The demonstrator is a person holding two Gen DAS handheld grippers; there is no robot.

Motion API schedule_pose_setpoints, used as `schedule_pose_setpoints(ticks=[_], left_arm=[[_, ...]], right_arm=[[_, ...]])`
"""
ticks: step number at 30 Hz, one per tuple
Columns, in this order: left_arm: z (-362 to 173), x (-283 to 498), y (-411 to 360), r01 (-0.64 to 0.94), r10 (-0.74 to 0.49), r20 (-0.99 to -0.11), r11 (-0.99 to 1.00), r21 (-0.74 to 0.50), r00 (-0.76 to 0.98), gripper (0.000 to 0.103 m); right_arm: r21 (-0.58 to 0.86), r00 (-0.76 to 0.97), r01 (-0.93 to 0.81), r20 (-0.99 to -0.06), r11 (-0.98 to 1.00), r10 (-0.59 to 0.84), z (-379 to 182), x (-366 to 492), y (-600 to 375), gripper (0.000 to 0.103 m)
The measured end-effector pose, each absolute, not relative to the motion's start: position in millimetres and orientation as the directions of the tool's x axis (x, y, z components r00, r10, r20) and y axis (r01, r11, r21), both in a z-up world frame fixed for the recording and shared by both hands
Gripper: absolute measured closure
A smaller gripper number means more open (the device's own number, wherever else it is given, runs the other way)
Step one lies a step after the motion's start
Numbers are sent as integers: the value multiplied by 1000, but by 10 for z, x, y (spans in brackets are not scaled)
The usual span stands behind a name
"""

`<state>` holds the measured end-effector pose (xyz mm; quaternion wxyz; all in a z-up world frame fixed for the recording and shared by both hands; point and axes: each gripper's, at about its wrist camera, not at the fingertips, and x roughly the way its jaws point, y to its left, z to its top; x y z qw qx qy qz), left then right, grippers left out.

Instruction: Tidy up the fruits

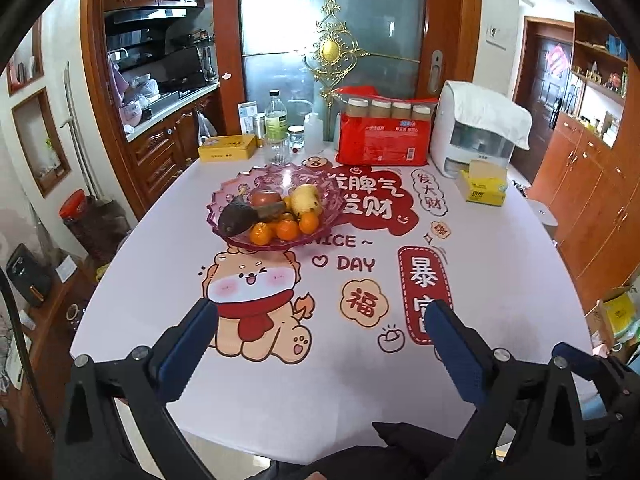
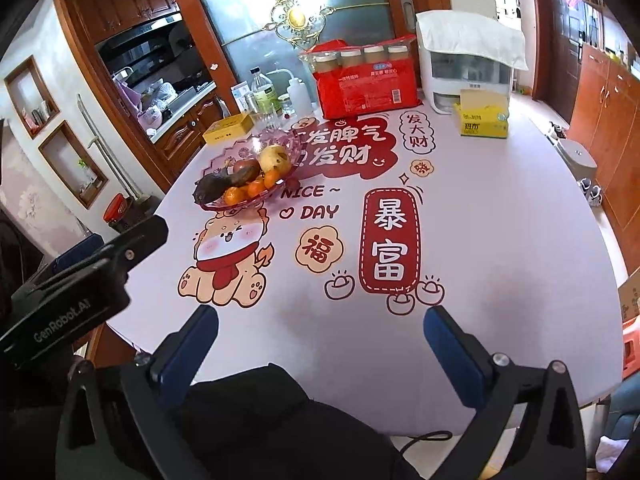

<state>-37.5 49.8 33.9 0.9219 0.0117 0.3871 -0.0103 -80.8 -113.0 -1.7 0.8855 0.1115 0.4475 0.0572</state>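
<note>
A pink glass fruit bowl [image 1: 236,200] stands on the printed tablecloth [image 1: 320,380], left of centre. It holds a dark avocado [image 1: 236,216], a red apple [image 1: 266,198], a yellow pear [image 1: 306,198], a brown fruit and three oranges [image 1: 288,230]. The bowl also shows in the right wrist view [image 2: 286,140]. My left gripper [image 1: 320,320] is open and empty, over the table's near edge, well short of the bowl. My right gripper [image 2: 320,320] is open and empty, near the front edge. The left gripper's body [image 2: 80,280] shows to its left.
At the table's back stand a yellow tin [image 1: 228,148], bottles and a glass [image 1: 276,120], a red pack of jars [image 1: 380,132], a white appliance under a cloth [image 1: 476,132] and a yellow tissue box [image 1: 482,188]. Wooden cabinets line both sides.
</note>
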Motion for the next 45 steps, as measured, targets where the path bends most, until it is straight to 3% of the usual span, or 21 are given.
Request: schedule_pose_setpoints(ticks=[45], left_arm=[[91,-289,338,14,-10,-800,1000,-1,600,1]], right_arm=[[240,553,23,-812,970,188,-109,-710,-1282,0]])
